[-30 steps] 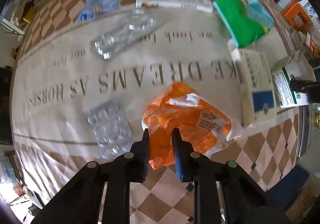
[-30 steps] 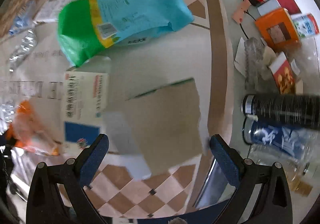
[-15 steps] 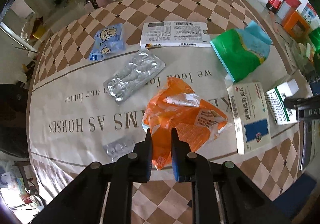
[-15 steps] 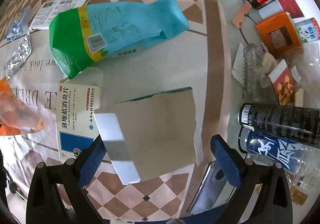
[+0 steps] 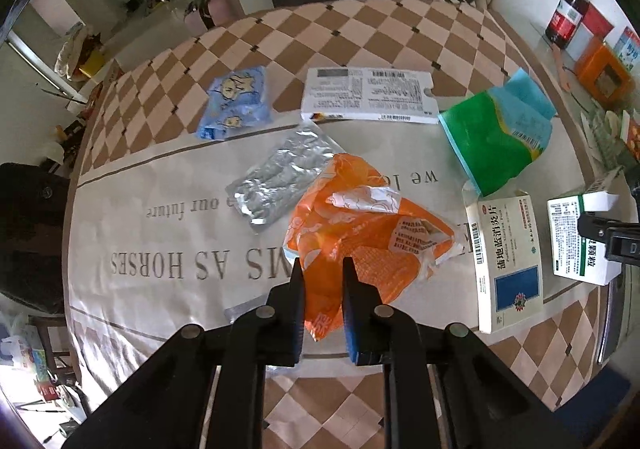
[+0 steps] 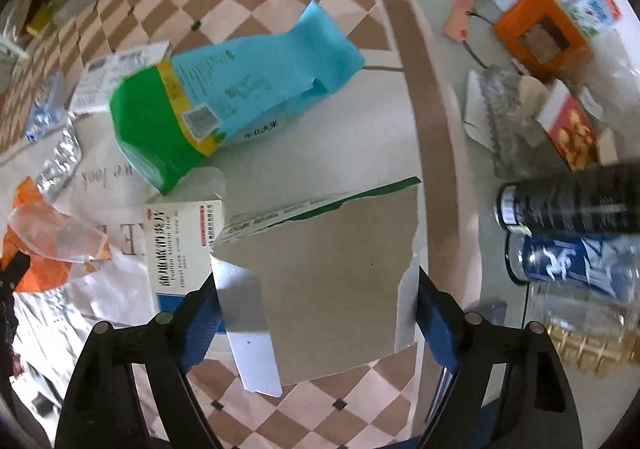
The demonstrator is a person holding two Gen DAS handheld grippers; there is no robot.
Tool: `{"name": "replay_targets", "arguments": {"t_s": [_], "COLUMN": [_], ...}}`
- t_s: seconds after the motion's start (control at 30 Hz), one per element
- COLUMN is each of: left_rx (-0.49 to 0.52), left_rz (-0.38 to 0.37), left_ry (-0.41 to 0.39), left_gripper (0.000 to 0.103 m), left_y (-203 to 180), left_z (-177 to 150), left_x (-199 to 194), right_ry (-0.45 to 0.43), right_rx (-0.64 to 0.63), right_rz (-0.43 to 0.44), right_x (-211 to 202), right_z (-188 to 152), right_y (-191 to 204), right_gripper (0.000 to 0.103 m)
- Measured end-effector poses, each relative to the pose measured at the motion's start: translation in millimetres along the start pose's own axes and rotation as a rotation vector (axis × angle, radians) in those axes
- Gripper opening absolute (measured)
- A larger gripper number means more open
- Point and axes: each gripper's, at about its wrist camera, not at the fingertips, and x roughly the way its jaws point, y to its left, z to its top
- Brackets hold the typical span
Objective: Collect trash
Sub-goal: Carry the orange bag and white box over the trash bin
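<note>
My left gripper (image 5: 322, 277) is shut on an orange plastic wrapper (image 5: 360, 221) and holds it lifted above the table. My right gripper (image 6: 316, 289) is closed against both sides of an opened green-and-white carton (image 6: 328, 265), which is raised off the table; that carton also shows at the right edge of the left wrist view (image 5: 580, 237). On the table lie a white medicine box with a blue square (image 5: 506, 257), a green and blue bag (image 5: 500, 133), a silver blister pack (image 5: 284, 177), a blue wipes pack (image 5: 234, 103) and a flat white box (image 5: 368, 95).
The round table (image 5: 160, 209) has a checked cloth with a printed cream band. Beside its right edge stand a cola bottle (image 5: 568, 11), an orange box (image 6: 540, 33), snack cartons (image 6: 572, 129), a dark can (image 6: 572, 205) and a blue can (image 6: 572, 261).
My left gripper has risen with the orange wrapper, so the table looks farther away. My right gripper has narrowed onto the carton and lifted it.
</note>
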Motion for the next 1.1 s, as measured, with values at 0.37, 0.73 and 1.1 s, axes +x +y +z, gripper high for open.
{"name": "replay_targets", "arguments": {"t_s": [0.37, 0.73, 1.1], "left_rx": [-0.019, 0.005, -0.075], "left_rz": [-0.020, -0.083, -0.159], "left_ry": [-0.111, -0.139, 0.229], "left_gripper": [0.013, 0.013, 0.015], "left_y": [60, 152, 206], "left_z": [-65, -222, -387], "left_x": [-73, -125, -5], "right_ry": [-0.175, -0.214, 0.081], "right_rx": [0.088, 0.144, 0.179], "right_rz": [0.087, 0.170, 0.269], "right_x": [-92, -133, 0], "right_z": [-110, -301, -472], "right_y": [54, 151, 229], "right_gripper": [0.086, 0.086, 0.086]}}
